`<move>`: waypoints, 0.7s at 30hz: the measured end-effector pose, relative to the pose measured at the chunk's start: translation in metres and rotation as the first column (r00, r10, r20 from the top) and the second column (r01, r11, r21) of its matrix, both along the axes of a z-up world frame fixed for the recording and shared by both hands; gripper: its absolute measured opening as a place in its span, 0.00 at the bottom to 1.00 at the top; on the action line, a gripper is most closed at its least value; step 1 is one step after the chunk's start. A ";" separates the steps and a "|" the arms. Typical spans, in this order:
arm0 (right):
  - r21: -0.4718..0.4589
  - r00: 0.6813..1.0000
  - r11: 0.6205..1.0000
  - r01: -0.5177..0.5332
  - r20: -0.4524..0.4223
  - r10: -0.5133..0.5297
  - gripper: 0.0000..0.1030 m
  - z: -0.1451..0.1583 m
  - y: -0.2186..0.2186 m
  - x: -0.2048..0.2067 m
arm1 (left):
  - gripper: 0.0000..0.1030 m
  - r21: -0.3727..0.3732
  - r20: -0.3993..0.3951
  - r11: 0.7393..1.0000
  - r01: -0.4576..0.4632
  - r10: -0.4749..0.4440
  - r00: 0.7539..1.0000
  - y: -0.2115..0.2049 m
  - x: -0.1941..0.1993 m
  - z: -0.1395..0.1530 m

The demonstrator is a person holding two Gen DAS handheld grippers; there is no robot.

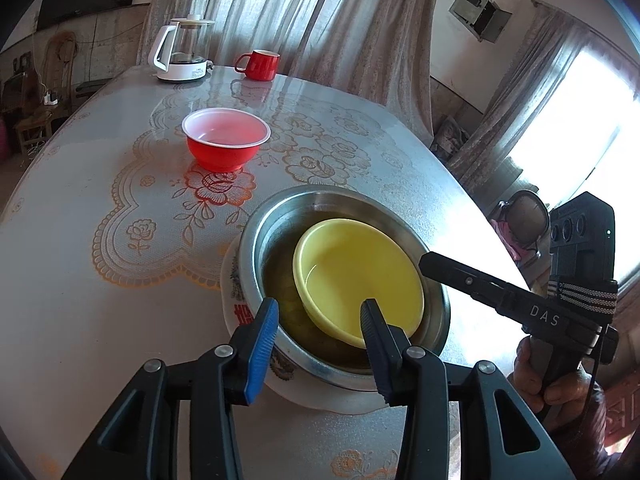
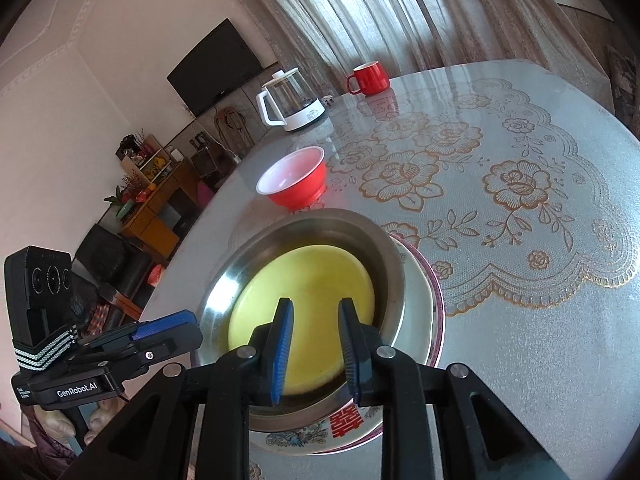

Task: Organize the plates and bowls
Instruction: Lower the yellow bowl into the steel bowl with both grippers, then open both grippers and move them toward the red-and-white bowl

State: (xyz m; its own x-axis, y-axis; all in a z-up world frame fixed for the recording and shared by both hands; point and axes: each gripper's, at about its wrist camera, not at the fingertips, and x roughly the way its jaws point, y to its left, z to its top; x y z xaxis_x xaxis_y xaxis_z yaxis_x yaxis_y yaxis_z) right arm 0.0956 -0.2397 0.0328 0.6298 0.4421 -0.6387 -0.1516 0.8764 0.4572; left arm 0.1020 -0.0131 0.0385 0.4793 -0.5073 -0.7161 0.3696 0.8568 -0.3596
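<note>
- The table [image 1: 100,320] is round and covered by a pale, glossy cloth with lace-like flower patterns in gold and orange; it reflects the curtains and the window light.
- Near the front edge stands a stack: a white plate with red characters and a flower print [image 2: 340,436] at the bottom, a steel dish [image 1: 276,216] on it, and a yellow bowl [image 1: 360,276] inside the dish (tilted, leaning toward the dish's wall on the right in the left wrist view).
- A red bowl with a white inside [image 1: 226,140] stands alone farther back on the cloth, well apart from the stack.
- At the far edge are a glass kettle on a white base [image 1: 182,50] and a red mug [image 1: 258,65], near each other.
- The left gripper [image 1: 320,346] hangs over the near rim of the steel dish, its jaws moderately apart: the blue-padded finger is outside the dish, the other over the yellow bowl's near edge. Whether the pads press on anything cannot be told.
- The right gripper [image 2: 314,350] is over the yellow bowl with a narrow gap between its jaws; nothing is gripped between them.
- A hand [image 1: 560,380] grips the right gripper's handle at the table's right side in the left wrist view.
- The room: long pale curtains [image 1: 320,20] behind the table, a bright window [image 1: 580,120] to the right, a dark wall-mounted television [image 2: 218,66], a wooden cabinet [image 2: 156,208] with clutter on top.
</note>
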 end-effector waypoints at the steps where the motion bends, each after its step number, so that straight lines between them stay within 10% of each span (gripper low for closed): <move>1: 0.011 1.000 1.000 -0.005 0.003 0.005 0.22 0.002 0.000 0.000 | 0.43 -0.003 -0.002 1.000 0.000 0.000 1.000 0.000 0.000 0.000; 21: 0.158 0.995 0.985 -0.070 -0.060 0.081 0.24 0.015 0.015 0.058 | 0.58 -0.024 -0.045 0.982 -0.187 0.186 0.982 0.061 0.048 -0.009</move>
